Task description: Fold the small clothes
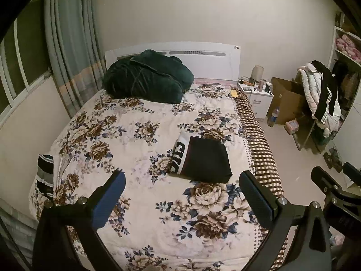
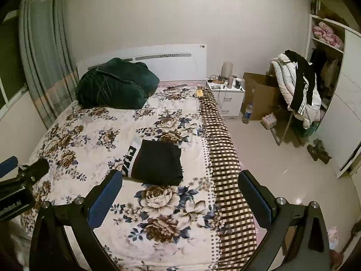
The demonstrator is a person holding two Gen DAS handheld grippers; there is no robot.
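We look down over a bed [image 1: 140,122] spread with a floral quilt, where a folded black garment [image 1: 203,160] with a white lettered waistband lies flat on the quilt toward its right side, near the checked blanket [image 1: 259,140] that runs along that edge. Our left gripper [image 1: 182,180] hangs above the quilt with its jaws spread wide and nothing between them, well short of the garment. Our right gripper [image 2: 180,180] is likewise held high, jaws wide apart and empty, the garment lying beyond its left finger. A dark green bundle [image 1: 146,76], perhaps a folded blanket, sits at the head of the bed against the white headboard [image 1: 203,56]. A striped cloth [image 1: 45,176] shows at the quilt's near left edge. Beside the bed stand a white nightstand [image 2: 227,97], a cardboard box [image 2: 259,92] and a chair heaped with clothes [image 2: 297,85].
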